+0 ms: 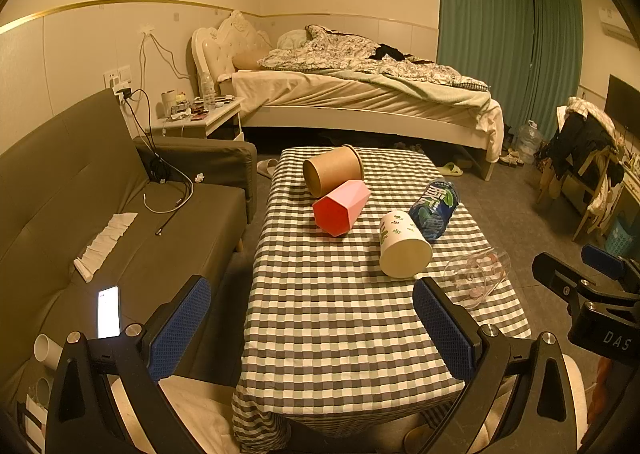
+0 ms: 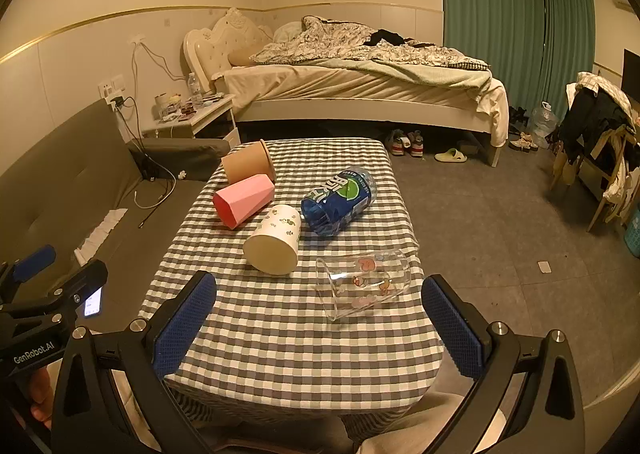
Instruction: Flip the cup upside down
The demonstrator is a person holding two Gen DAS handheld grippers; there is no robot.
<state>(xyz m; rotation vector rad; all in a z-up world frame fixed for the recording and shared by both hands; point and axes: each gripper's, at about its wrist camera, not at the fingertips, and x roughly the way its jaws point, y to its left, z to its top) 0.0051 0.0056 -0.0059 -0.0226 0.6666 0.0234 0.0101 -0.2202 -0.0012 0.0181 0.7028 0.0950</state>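
5 cups, all on sides on checked table (image 2: 280,354). Brown paper cup (image 2: 248,164) far left; pink faceted cup (image 2: 243,200) touching it; white leaf-print cup (image 2: 274,240) centre; blue cut-bottle cup (image 2: 340,200) right; clear glass (image 2: 362,282) nearest, right edge.

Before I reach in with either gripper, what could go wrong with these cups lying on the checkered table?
The clear glass cup lies on its side near the table's right edge; a nudge could roll it off. The white cup, blue cup, pink cup and brown paper cup lie close together, so grabbing one may knock another. Both the left gripper and right gripper are open.
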